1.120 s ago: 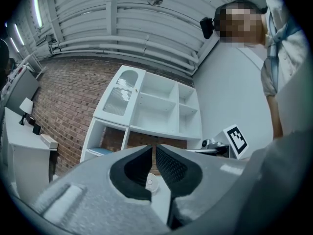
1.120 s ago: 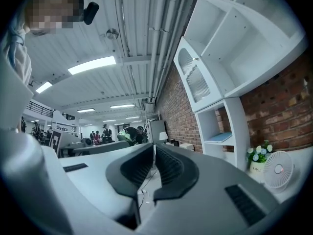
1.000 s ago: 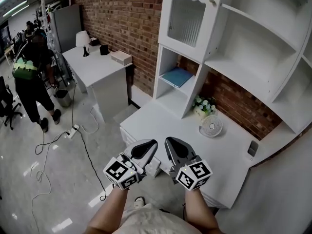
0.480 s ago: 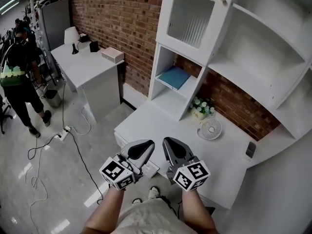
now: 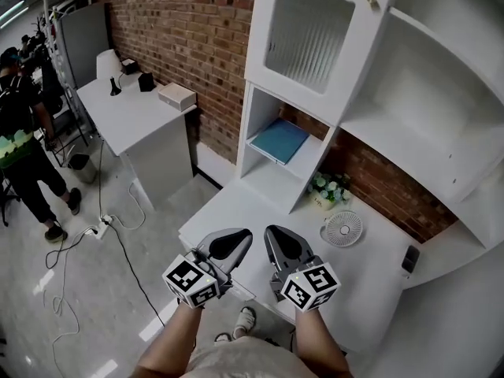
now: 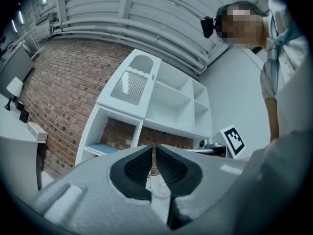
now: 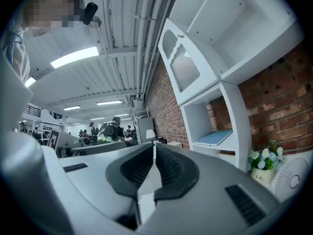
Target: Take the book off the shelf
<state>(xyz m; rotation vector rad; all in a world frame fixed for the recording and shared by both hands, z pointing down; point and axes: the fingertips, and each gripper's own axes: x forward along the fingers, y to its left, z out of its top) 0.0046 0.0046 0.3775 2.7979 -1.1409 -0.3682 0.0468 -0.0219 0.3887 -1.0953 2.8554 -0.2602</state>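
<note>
A thin blue book (image 5: 279, 139) lies flat on the low shelf of the white shelf unit (image 5: 319, 150); it also shows in the left gripper view as the book (image 6: 101, 149) and in the right gripper view as the book (image 7: 214, 137). My left gripper (image 5: 242, 238) and right gripper (image 5: 272, 235) hang side by side over the near edge of the white desk (image 5: 370, 276), well short of the book. Both are shut with nothing between their jaws.
A small white fan (image 5: 343, 228) and a pot of flowers (image 5: 329, 189) stand on the desk by the shelf. A dark remote (image 5: 409, 258) lies at the right. A second white table (image 5: 130, 113) with a lamp stands at the left; a person (image 5: 24, 156) walks beyond it.
The view has drawn closer to the shelf unit and shifted left. Both grippers keep their place in the frame, still shut. The person at the left has moved further away.
</note>
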